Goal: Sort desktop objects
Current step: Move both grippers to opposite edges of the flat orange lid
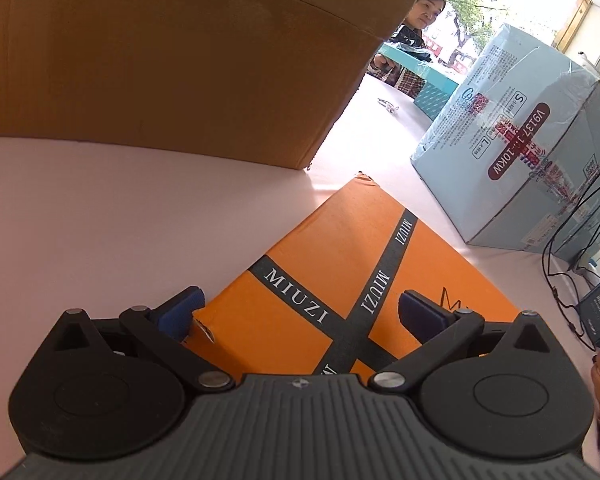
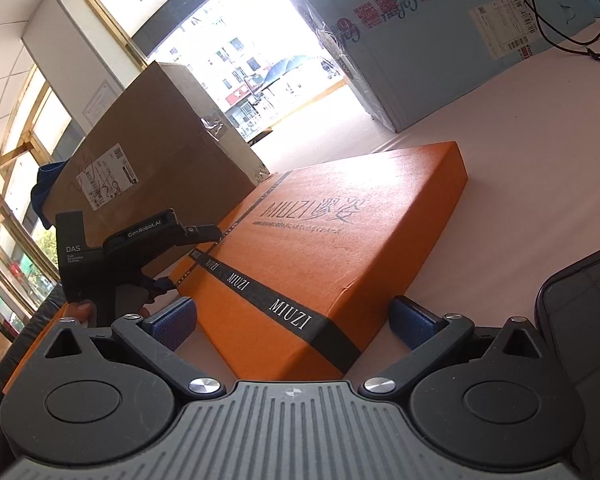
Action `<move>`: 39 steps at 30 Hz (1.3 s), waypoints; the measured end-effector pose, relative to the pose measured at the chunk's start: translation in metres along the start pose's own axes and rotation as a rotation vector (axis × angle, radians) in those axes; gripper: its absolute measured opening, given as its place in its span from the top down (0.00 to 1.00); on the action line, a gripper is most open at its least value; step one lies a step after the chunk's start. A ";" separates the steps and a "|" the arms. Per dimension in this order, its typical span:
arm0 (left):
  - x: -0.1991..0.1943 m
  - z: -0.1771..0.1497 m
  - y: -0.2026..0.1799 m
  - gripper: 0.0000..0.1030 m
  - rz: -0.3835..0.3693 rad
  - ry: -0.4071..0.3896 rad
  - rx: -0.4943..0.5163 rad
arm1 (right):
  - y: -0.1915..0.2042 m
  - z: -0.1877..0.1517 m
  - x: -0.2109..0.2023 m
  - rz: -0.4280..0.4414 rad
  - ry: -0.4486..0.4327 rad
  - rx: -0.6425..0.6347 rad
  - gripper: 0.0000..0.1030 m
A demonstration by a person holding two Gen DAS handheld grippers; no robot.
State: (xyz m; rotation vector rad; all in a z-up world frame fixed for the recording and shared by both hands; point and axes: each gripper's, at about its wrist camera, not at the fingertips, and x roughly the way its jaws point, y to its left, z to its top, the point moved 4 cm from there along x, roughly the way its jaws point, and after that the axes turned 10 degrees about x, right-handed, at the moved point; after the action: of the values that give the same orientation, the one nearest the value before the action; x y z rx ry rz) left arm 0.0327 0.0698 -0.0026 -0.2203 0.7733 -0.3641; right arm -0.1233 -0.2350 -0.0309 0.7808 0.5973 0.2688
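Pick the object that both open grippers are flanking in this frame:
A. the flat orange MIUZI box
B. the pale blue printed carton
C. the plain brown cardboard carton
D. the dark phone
A: the flat orange MIUZI box lies on the table with a corner between the spread fingers of the right gripper, and the left gripper is open at another of its corners.
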 end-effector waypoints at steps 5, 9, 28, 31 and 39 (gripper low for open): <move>-0.023 -0.012 0.009 0.00 -0.067 0.040 -0.068 | -0.004 0.004 -0.003 0.022 0.000 0.037 0.00; -0.045 -0.035 0.000 0.00 -0.053 0.046 -0.007 | -0.007 0.005 -0.004 0.024 -0.012 0.047 0.00; -0.114 -0.094 -0.019 0.00 -0.168 0.247 0.110 | -0.011 0.007 -0.006 -0.023 -0.056 0.039 0.00; -0.107 -0.087 -0.026 0.00 -0.102 0.293 0.069 | -0.010 0.007 -0.006 -0.026 -0.055 0.034 0.00; -0.108 -0.086 -0.018 0.00 -0.191 0.225 -0.021 | -0.010 0.007 -0.005 -0.050 -0.064 0.031 0.00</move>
State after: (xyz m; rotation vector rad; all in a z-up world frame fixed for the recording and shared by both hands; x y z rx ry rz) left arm -0.1041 0.0916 0.0123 -0.2768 0.9811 -0.5686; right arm -0.1232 -0.2487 -0.0321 0.8002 0.5606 0.1882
